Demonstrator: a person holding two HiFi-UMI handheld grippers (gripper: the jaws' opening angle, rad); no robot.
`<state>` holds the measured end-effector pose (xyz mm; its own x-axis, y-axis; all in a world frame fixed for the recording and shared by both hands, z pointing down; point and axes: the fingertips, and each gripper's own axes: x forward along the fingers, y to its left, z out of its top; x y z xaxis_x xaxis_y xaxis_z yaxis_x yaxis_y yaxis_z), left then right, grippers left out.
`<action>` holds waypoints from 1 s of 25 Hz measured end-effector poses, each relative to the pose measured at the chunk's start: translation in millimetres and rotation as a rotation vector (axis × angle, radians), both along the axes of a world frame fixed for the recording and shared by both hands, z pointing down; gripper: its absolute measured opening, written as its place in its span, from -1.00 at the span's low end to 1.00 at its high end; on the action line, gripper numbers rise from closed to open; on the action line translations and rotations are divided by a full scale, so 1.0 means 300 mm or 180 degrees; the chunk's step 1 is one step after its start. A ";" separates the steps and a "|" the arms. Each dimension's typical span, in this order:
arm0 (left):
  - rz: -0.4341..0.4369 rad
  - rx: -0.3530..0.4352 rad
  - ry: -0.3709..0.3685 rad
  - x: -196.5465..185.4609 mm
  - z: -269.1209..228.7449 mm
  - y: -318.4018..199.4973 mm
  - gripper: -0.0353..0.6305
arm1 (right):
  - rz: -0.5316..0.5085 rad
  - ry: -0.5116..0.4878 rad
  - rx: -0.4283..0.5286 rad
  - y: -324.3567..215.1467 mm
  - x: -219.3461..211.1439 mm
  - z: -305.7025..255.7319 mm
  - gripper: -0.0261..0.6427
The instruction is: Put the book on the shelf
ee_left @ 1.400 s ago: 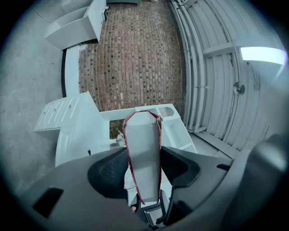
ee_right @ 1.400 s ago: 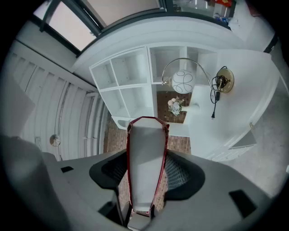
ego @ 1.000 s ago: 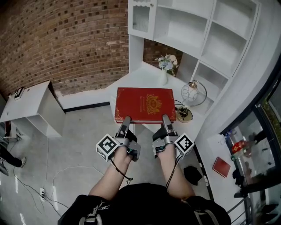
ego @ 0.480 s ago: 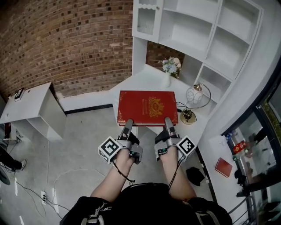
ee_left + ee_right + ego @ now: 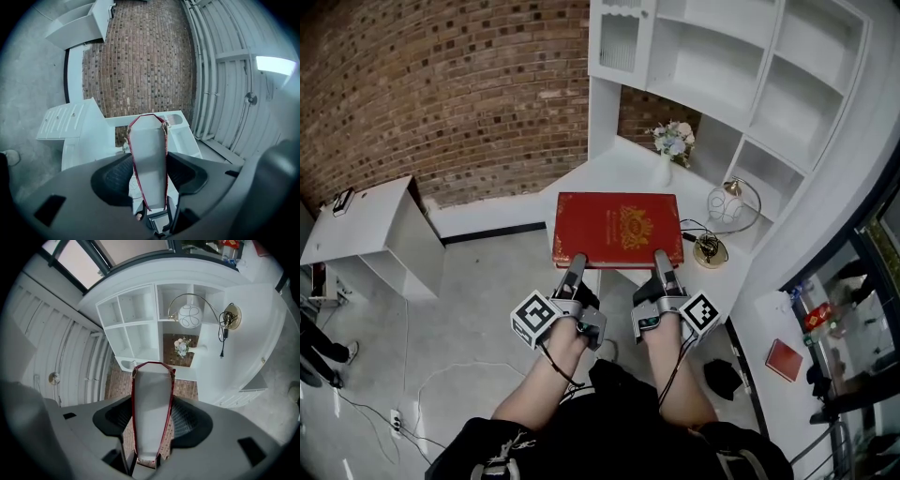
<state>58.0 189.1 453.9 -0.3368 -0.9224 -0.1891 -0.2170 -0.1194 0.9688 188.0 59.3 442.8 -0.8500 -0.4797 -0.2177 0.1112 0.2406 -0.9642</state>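
Note:
A large red book (image 5: 617, 228) with a gold crest on its cover is held flat and level above the white desk (image 5: 628, 169). My left gripper (image 5: 574, 267) is shut on the book's near edge at the left. My right gripper (image 5: 662, 263) is shut on the same edge at the right. In the left gripper view the book's white page edge (image 5: 149, 159) stands between the two pads. The right gripper view shows that page edge (image 5: 151, 413) clamped the same way. The white shelf unit (image 5: 741, 70) with open compartments rises beyond the book.
A small vase of flowers (image 5: 670, 145) and a round glass lamp (image 5: 727, 202) with its cord stand on the desk near the book's far right. A low white cabinet (image 5: 375, 234) is at the left on the floor. A second red book (image 5: 784, 359) lies at the right.
The book and both grippers have shifted slightly right and toward the shelf. Both grips are unchanged.

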 end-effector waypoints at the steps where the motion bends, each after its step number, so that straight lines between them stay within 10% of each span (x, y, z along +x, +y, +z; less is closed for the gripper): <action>1: 0.0000 -0.0002 -0.0013 -0.012 0.005 -0.014 -0.19 | -0.0004 -0.0005 -0.0004 -0.013 -0.012 0.007 -0.13; 25: 0.0267 -0.0021 -0.0203 -0.557 -0.105 -0.794 -0.19 | 0.0268 -0.0160 0.0019 -0.768 -0.526 -0.075 -0.13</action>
